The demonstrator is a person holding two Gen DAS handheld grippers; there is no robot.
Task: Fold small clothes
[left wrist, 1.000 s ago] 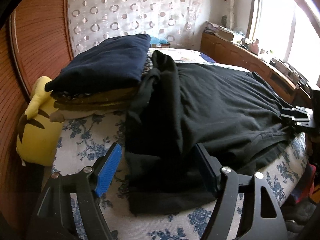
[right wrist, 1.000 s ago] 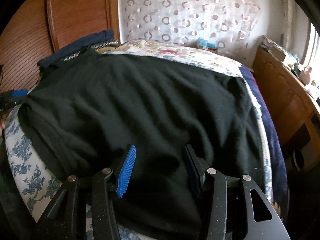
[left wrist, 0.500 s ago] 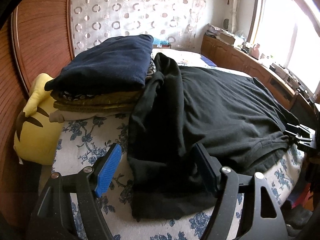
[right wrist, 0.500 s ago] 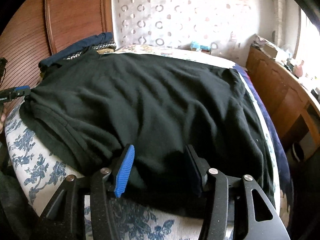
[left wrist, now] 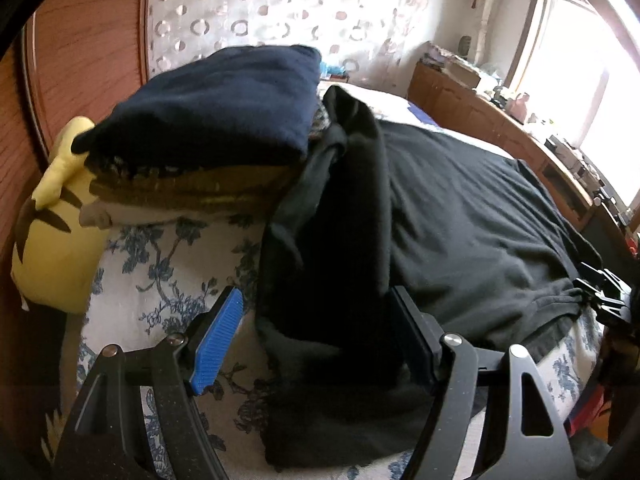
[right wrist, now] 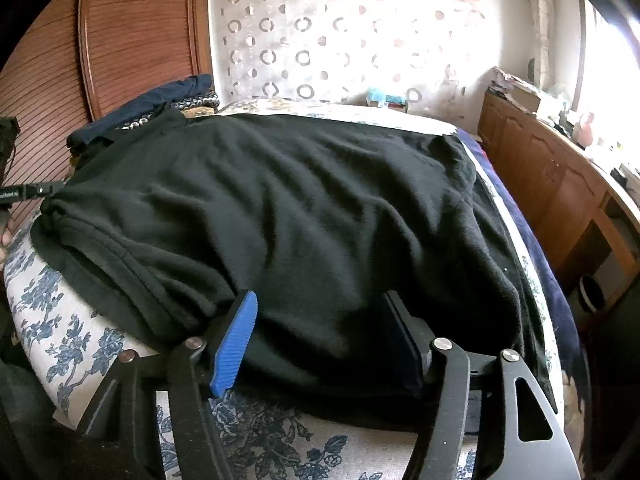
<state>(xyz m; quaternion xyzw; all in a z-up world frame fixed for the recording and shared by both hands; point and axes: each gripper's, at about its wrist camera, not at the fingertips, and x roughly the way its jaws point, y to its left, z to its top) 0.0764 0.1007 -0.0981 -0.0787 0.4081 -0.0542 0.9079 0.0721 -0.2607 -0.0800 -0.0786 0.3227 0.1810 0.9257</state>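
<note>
A large black garment (right wrist: pixel 304 208) lies spread over the bed; in the left wrist view (left wrist: pixel 472 224) one sleeve is folded up in a ridge (left wrist: pixel 344 200) toward the clothes pile. My left gripper (left wrist: pixel 316 336) is open, its jaws on either side of the sleeve's lower end, over the bed. My right gripper (right wrist: pixel 320 340) is open, its jaws on either side of the garment's hem at the bed's near edge. It also shows small at the right edge of the left wrist view (left wrist: pixel 600 296).
A pile of folded clothes with a navy one on top (left wrist: pixel 216 116) sits at the back left, beside a yellow plush toy (left wrist: pixel 48 232). The floral bedsheet (left wrist: pixel 160 272) shows around the garment. A wooden cabinet (right wrist: pixel 560 200) runs along the right, a wooden wall (right wrist: pixel 132 32) behind.
Both grippers stayed open. The left view shifted slightly closer to the sleeve and pile. The right gripper drew back toward the bed's near edge, uncovering more floral sheet under the hem.
</note>
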